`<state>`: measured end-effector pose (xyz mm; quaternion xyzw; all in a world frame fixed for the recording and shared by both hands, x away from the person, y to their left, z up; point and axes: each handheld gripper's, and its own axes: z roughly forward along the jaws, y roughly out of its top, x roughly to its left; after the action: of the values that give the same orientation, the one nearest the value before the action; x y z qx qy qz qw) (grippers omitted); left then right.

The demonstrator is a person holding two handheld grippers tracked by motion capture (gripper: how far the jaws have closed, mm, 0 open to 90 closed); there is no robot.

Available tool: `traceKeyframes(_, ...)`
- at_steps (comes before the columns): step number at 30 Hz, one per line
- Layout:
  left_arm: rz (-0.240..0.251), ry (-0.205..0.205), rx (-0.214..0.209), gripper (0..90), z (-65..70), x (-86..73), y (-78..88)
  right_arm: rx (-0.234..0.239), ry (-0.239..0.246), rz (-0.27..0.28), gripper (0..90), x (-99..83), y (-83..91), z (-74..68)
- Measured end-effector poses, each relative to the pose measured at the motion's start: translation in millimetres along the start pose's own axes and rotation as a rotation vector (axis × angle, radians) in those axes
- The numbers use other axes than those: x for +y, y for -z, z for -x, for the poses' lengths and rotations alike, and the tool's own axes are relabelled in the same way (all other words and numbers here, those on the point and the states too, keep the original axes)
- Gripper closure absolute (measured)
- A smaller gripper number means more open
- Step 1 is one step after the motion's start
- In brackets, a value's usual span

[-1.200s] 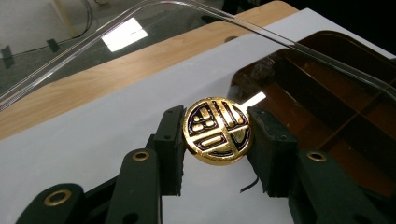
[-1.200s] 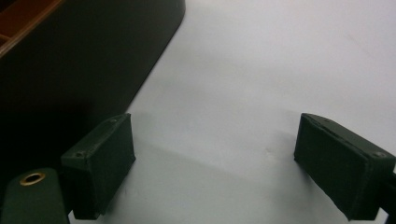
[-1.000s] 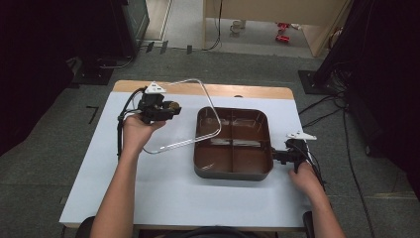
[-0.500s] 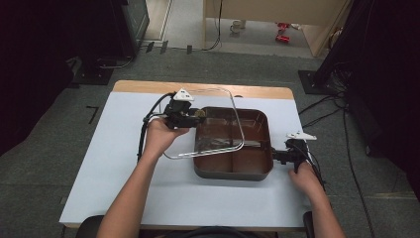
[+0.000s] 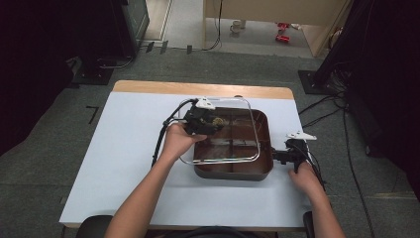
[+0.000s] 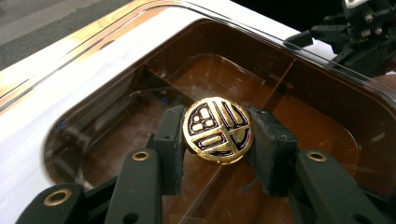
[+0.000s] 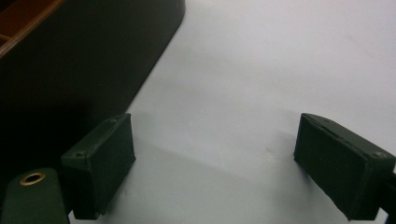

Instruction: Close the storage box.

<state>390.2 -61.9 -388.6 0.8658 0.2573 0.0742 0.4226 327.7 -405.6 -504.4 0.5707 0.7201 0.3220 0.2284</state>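
Note:
A dark brown tray (image 5: 265, 168) with several compartments sits on the white table. Over it hangs a clear lid (image 5: 252, 131) with a round gold knob (image 6: 217, 129). My left gripper (image 5: 210, 123) is shut on that knob, its pads (image 6: 169, 140) pressing both sides, and the lid covers most of the tray (image 6: 327, 79), shifted a little left and tilted. My right gripper (image 5: 277, 156) rests low at the tray's right side, open with nothing between its fingers (image 7: 112, 154). The tray's dark outer wall (image 7: 84, 60) stands just left of it.
The white table (image 5: 119, 148) has bare room left of the tray and along the front. A wooden strip (image 5: 148, 87) runs along the far edge. Cables (image 5: 161, 144) trail from both grippers. Dark stands and cables sit on the floor around the table.
My left gripper has carried the lid to the right, from beside the tray to over it, and a little lower. The right gripper has stayed put.

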Motion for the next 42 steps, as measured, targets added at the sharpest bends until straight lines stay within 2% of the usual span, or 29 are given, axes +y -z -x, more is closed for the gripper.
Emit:
traceKeyframes(5, -0.027, -0.052, -0.010, 59.4, 10.6, 1.5, -15.5, 0.000, 0.000, 0.000, 11.7, 0.0, 0.0, 0.0)
traceKeyframes(7, -0.036, -0.040, -0.035, 59.4, 12.8, 1.4, -23.6, 0.000, 0.000, 0.001, 11.7, 0.0, -0.1, 0.0)
traceKeyframes(13, -0.053, -0.021, -0.045, 59.4, 18.0, 1.7, -37.6, 0.000, 0.001, 0.001, 11.7, 0.0, -0.1, 0.1)
traceKeyframes(17, -0.058, -0.010, -0.066, 59.3, 22.0, 2.4, -46.9, 0.000, 0.000, -0.001, 11.7, 0.0, 0.0, 0.0)
traceKeyframes(21, -0.066, -0.017, -0.044, 59.4, 26.1, 2.7, -54.9, -0.001, 0.002, -0.001, 11.7, 0.0, 0.1, 0.1)
traceKeyframes(24, -0.065, -0.014, -0.067, 59.4, 28.8, 3.1, -57.4, 0.000, 0.003, -0.001, 11.7, 0.0, 0.1, 0.2)
traceKeyframes(25, -0.071, -0.016, -0.091, 59.3, 30.5, 3.0, -59.0, 0.000, 0.001, -0.002, 11.8, 0.1, 0.1, 0.0)
traceKeyframes(28, -0.068, -0.015, -0.099, 59.3, 31.1, 3.3, -59.5, 0.000, -0.001, -0.001, 11.7, 0.1, 0.1, -0.1)
traceKeyframes(32, -0.067, -0.017, -0.087, 59.3, 27.0, 4.1, -59.8, 0.000, -0.001, -0.001, 11.8, 0.0, 0.1, -0.1)
traceKeyframes(34, -0.086, -0.026, -0.092, 59.2, 24.5, 4.0, -60.6, -0.001, 0.003, 0.000, 11.7, 0.0, -0.1, 0.0)
traceKeyframes(37, -0.089, -0.040, -0.087, 59.2, 25.1, 4.0, -59.7, -0.001, 0.004, 0.001, 11.7, 0.0, -0.1, 0.1)
traceKeyframes(42, -0.088, -0.034, -0.087, 58.9, 25.4, 3.5, -60.2, -0.001, 0.004, 0.000, 11.7, -0.1, -0.1, 0.0)
